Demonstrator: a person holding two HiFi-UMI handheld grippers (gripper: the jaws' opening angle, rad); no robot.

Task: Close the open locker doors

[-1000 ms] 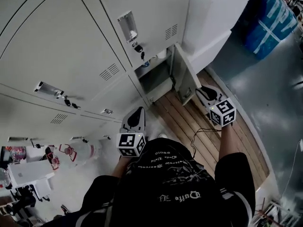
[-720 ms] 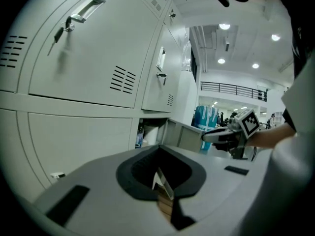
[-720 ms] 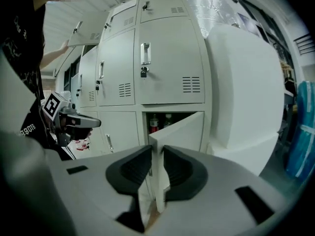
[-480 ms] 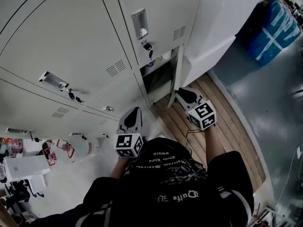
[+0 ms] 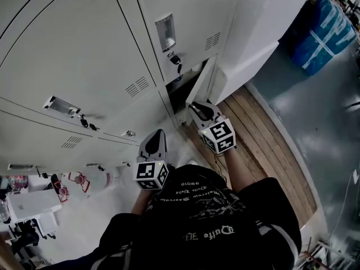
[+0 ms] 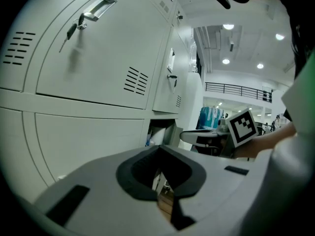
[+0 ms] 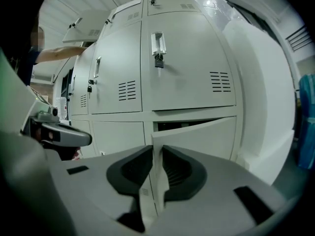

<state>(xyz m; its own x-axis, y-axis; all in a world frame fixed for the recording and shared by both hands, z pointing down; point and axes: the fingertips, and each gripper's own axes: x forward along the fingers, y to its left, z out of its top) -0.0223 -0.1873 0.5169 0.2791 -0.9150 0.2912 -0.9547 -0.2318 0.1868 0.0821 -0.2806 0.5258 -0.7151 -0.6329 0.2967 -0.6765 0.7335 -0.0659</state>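
The low locker door (image 5: 205, 82) stands ajar, close to its frame, with a dark slit (image 5: 181, 90) of the compartment showing. My right gripper (image 5: 198, 108) has its jaws closing on the door's free edge. In the right gripper view that pale edge (image 7: 158, 181) fills the gap between the pads of the right gripper (image 7: 157, 154), and the door face (image 7: 202, 136) stretches away to the right. My left gripper (image 5: 156, 138) hangs shut and holds nothing, in front of the closed lockers. In the left gripper view the left gripper (image 6: 158, 156) points at the same low compartment (image 6: 156, 135).
Closed locker doors with handles and keys (image 5: 165, 31) fill the wall above and to the left. A wooden slatted platform (image 5: 256, 136) lies under the right arm, next to a white side panel (image 5: 253, 44). A blue bag (image 5: 326, 27) sits far right; clutter (image 5: 34, 204) lies lower left.
My right gripper has swung left with the door edge in it. The door has gone from wide open to nearly against its frame. The left gripper has barely moved.
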